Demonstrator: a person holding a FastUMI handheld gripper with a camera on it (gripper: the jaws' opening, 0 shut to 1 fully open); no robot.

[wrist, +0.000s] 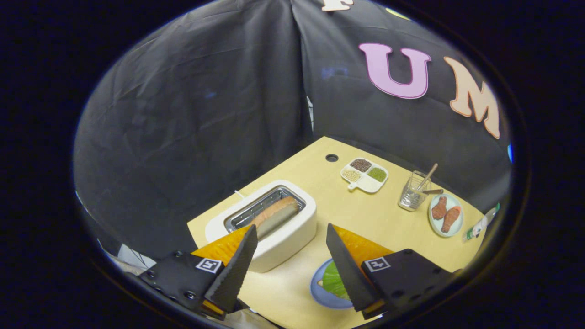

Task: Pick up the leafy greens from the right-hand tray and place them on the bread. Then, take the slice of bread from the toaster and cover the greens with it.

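Jaws [289, 237] spread wide, empty, raised above the desk [292, 283]. Leafy greens [333, 282] on a blue plate [320, 292], tucked under the right finger's inner edge; bread beneath not discernible. Slice of bread [274, 215] upright in the white toaster [274, 228], at 11 o'clock from the greens. Divided tray of grains [364, 175] at 1 o'clock, then a wire basket [413, 192] and plate of meat [446, 214] toward 2 o'clock.
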